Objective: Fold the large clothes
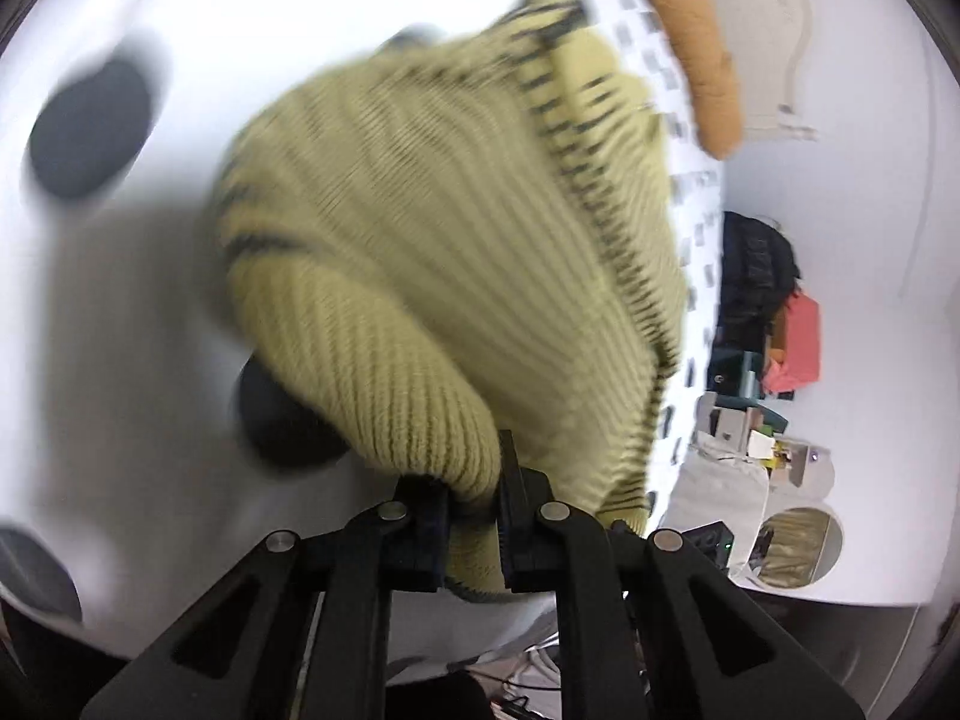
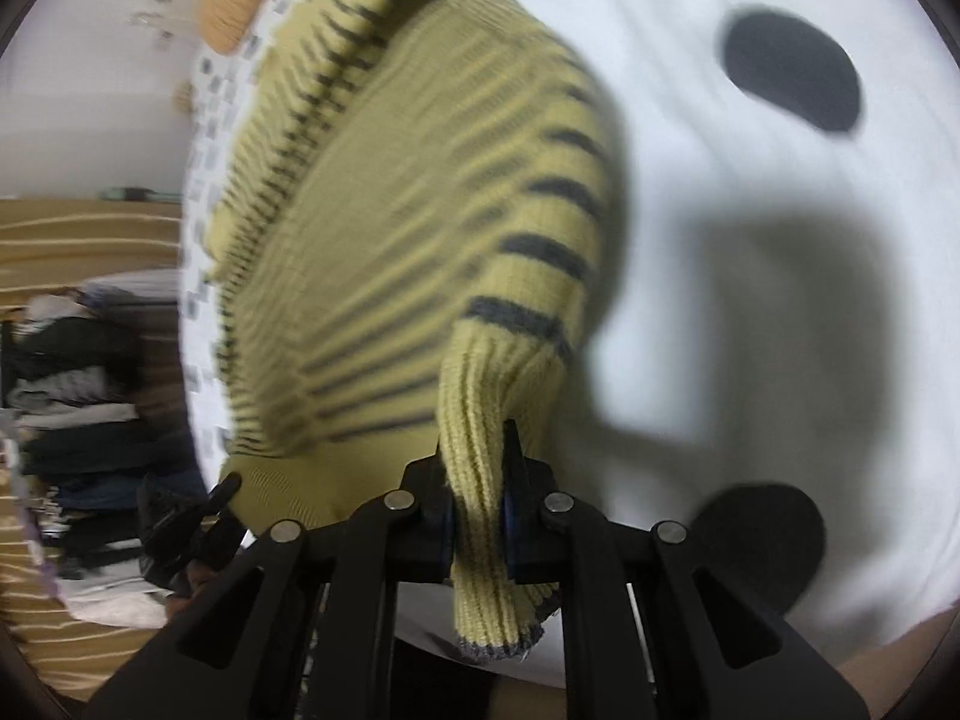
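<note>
A yellow ribbed knit sweater (image 1: 432,228) with dark grey stripes hangs lifted above a white bed cover. My left gripper (image 1: 474,516) is shut on a bunched fold of the sweater near its hem. In the right wrist view the same sweater (image 2: 384,228) fills the middle, and my right gripper (image 2: 477,516) is shut on its striped cuff (image 2: 486,600), which hangs down between the fingers. The left gripper (image 2: 180,510) shows at the lower left, gripping the sweater's edge. Both views are motion-blurred.
The white bed cover (image 2: 750,312) has large black spots (image 2: 792,84). An orange pillow (image 1: 690,48) and a checkered sheet (image 1: 696,228) lie at the far side. Stacked folded clothes (image 2: 78,396) stand beside the bed. Boxes and clutter (image 1: 762,420) sit on the floor.
</note>
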`<state>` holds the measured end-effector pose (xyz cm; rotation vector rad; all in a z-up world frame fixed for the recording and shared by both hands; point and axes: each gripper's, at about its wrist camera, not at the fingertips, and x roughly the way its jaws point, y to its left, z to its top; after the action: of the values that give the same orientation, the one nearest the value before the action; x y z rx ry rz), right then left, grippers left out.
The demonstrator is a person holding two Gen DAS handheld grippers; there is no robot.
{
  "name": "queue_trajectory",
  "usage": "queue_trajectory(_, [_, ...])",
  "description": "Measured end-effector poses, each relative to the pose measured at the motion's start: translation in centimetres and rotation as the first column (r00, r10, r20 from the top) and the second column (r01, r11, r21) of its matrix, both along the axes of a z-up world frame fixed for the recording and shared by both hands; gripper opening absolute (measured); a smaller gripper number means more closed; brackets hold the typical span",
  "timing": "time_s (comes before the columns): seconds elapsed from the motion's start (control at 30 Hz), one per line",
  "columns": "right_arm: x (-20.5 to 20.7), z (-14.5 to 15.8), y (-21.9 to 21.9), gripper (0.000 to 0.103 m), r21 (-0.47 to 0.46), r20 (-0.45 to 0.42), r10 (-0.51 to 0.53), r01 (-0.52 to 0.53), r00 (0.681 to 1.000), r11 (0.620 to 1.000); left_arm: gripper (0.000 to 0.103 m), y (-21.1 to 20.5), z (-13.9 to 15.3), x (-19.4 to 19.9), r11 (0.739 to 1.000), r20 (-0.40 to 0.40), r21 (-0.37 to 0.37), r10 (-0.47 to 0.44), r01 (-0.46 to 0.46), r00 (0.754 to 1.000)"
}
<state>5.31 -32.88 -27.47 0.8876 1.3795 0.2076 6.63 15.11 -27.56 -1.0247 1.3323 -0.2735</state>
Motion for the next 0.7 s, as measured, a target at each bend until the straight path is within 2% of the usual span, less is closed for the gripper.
queue_trajectory(0.2, [6.4,4.0,-1.4,0.011,0.134,0.156,-0.12,0.1,0.98,0.986,0.011,0.4,5.2,9.4,0.998,0.129,0.065,-0.027,0.018,0.991])
queue_trajectory(0.3, [11.9,5.8,-2.9,0.011,0.159,0.23,-0.175,0.14,0.957,0.977,0.011,0.4,7.1,16.3,0.996,0.186,0.093,-0.026,0.008,0.982])
queue_trajectory(0.4, [18.1,6.9,-4.1,0.011,0.141,0.285,-0.195,0.16,0.939,0.977,0.011,0.2,7.6,22.9,0.992,0.214,0.123,-0.021,-0.006,0.977])
queue_trajectory(0.5, [24.3,6.5,-5.0,0.011,0.111,0.304,-0.216,0.19,0.928,0.975,0.011,-0.6,5.9,28.6,0.986,0.198,0.166,-0.027,-0.006,0.98])
queue_trajectory(0.53, [26.4,5.7,-5.0,0.011,0.078,0.298,-0.217,0.203,0.93,0.976,0.011,-1.1,4.4,31.0,0.981,0.169,0.192,-0.032,-0.001,0.985])
queue_trajectory(0.6, [29.8,3.2,-4.8,0.011,-0.001,0.238,-0.196,0.202,0.951,0.979,0.012,-1.7,1.5,33.4,0.973,0.095,0.232,-0.04,0.017,0.995])
queue_trajectory(0.63, [30.9,1.5,-4.7,0.011,-0.039,0.183,-0.186,0.196,0.965,0.98,0.015,-1.7,-0.5,34.7,0.972,0.031,0.232,-0.032,0.024,0.999])
queue_trajectory(0.7, [32.3,-0.5,-4.9,0.012,-0.078,0.106,-0.171,0.18,0.98,0.981,0.016,-0.5,-1.6,35.7,0.988,0.01,0.155,0.013,-0.015,1.0])
